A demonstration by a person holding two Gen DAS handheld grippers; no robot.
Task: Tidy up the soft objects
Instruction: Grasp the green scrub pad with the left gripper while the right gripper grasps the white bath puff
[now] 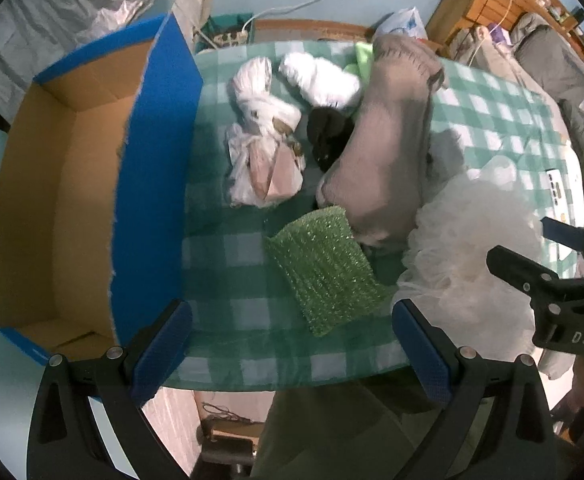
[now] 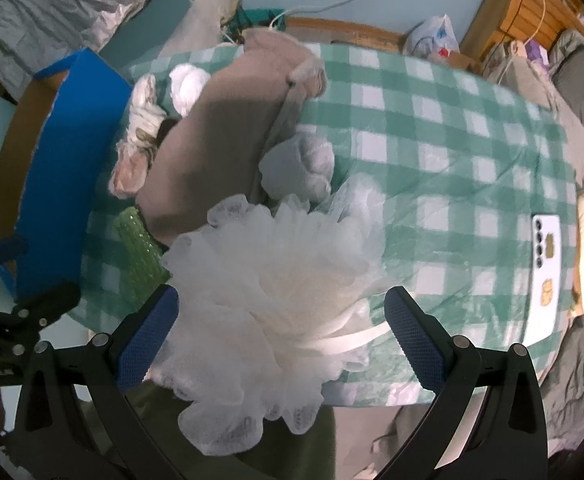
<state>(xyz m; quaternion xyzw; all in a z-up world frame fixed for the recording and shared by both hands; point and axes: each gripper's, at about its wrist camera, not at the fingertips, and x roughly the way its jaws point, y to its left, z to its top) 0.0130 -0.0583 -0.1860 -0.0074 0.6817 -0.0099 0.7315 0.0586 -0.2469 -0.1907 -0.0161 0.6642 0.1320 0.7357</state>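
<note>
The right gripper (image 2: pixel 280 336), jaws spread wide, is being positioned around the white mesh bath pouf (image 2: pixel 276 304), apparently for grasping. The left gripper (image 1: pixel 292 344), also spread and empty, is being held beside the pouf, nearer the blue-edged cardboard box (image 1: pixel 64 184), the likely destination.

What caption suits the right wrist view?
Open right hand-held gripper around a white mesh pouf at the checked table's edge.

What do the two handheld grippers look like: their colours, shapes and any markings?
Both the left gripper and the right gripper have black plastic arms with silver screws, ending in blue textured finger pads. White letters "DAS" mark the right gripper's body. No cables are visible.
</note>
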